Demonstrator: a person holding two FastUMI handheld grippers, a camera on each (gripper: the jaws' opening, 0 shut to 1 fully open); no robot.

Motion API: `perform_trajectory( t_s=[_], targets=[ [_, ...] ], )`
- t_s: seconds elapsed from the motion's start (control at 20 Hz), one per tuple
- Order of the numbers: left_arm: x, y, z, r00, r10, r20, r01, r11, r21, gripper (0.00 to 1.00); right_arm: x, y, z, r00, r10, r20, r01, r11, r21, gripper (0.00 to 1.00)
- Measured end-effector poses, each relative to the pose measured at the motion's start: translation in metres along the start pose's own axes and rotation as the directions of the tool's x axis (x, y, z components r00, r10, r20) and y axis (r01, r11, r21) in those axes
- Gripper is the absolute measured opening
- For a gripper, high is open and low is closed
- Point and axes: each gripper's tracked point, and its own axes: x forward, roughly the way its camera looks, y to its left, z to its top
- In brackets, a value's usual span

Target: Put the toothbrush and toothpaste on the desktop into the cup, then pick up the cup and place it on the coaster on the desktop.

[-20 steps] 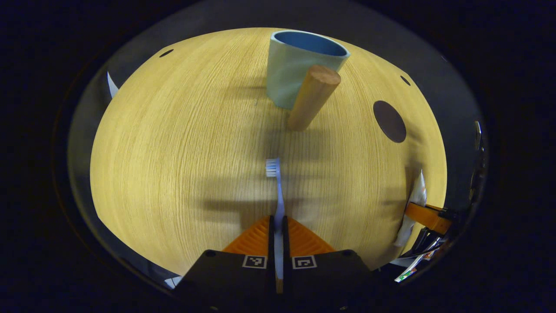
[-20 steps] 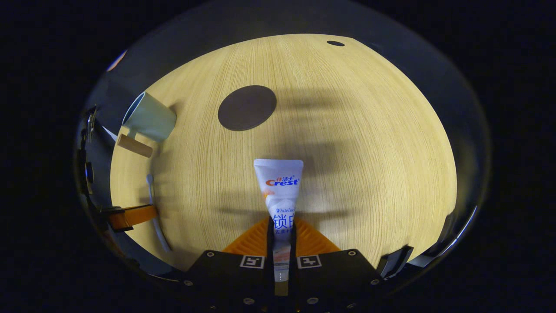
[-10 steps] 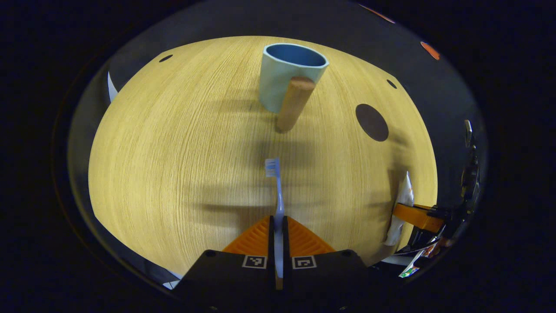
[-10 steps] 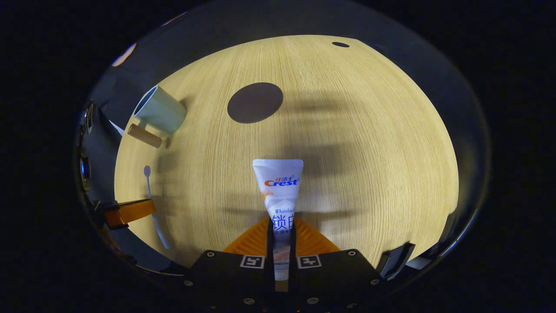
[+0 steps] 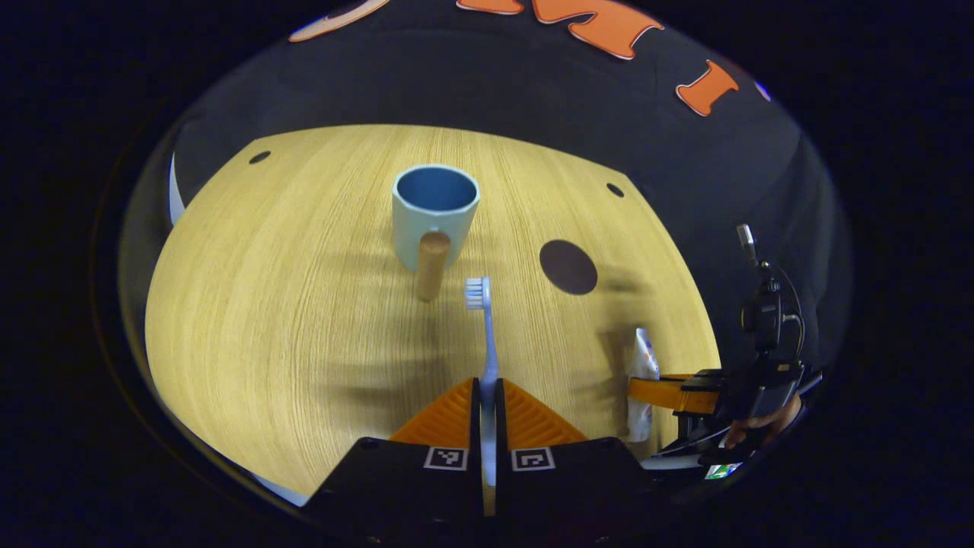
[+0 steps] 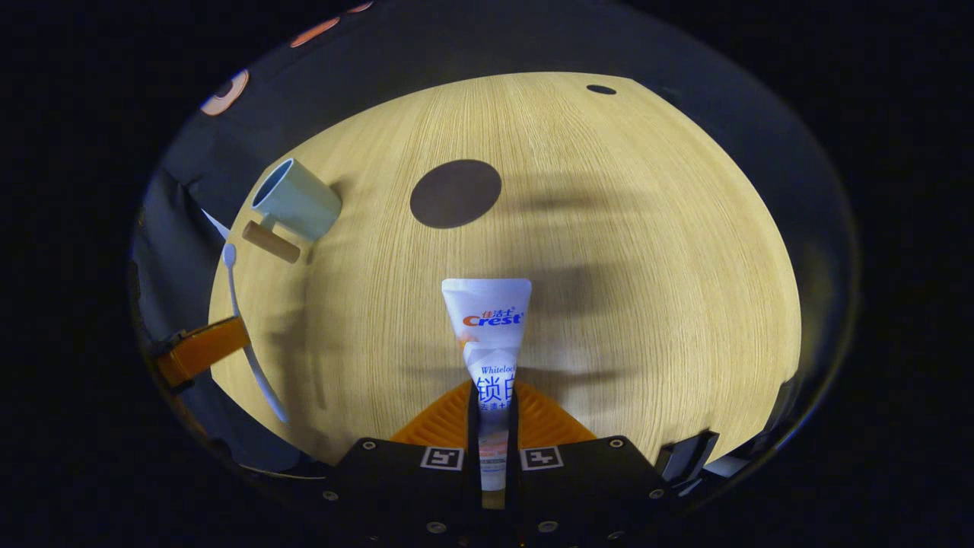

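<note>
We hold the toothbrush pinched in our left gripper, bristles fwd, cup dead ahead; right gripper clamps toothpaste.

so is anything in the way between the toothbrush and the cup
Nothing visible is. The left gripper holds the toothbrush above bare desktop, and the cup stands ahead with its mouth open and empty. Only the cup's wooden handle sticks out toward the gripper, below the rim.
</note>
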Motion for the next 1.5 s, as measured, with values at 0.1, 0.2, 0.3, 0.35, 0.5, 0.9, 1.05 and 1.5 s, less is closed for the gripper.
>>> perform_trajectory(
  t_s=[0.1,0.2,0.3,0.35,0.5,0.9,1.05,1.5],
  targets=[
    [-0.004,0.002,0.018,0.998,0.009,0.06,-0.011,0.999,0.033,0.06,-0.006,0.001,0.008,0.999,0.001,0.032,0.0,1.0,-0.017,0.13],
    [-0.006,0.002,0.035,0.993,0.004,0.121,-0.009,0.999,0.041,0.06,-0.014,0.003,0.018,0.998,0.005,0.06,-0.003,0.999,-0.037,0.13],
    [-0.007,0.0,0.056,0.98,0.002,0.198,-0.008,1.0,0.029,0.07,-0.023,0.001,0.03,0.996,0.011,0.086,-0.007,0.999,-0.045,0.13],
    [-0.006,0.004,0.067,0.973,0.012,0.231,-0.019,0.999,0.028,0.06,-0.027,0.002,0.037,0.995,0.014,0.097,-0.009,0.999,-0.043,0.13],
    [-0.001,0.014,0.102,0.949,0.02,0.316,-0.024,1.0,0.009,0.06,-0.037,0.005,0.054,0.99,0.015,0.138,-0.008,0.999,-0.053,0.13],
    [0.013,0.043,0.164,0.908,-0.006,0.419,0.005,1.0,0.003,0.06,-0.077,0.004,0.081,0.975,0.035,0.218,-0.024,0.998,-0.051,0.13],
    [0.025,0.048,0.19,0.897,-0.014,0.442,0.006,1.0,0.02,0.06,-0.07,0.002,0.078,0.976,0.028,0.214,-0.019,0.999,-0.044,0.13],
    [0.081,0.051,0.215,0.911,-0.063,0.408,0.041,0.997,0.062,0.06,-0.081,0.004,0.082,0.967,-0.025,0.254,0.022,1.0,0.014,0.12]
  ],
)
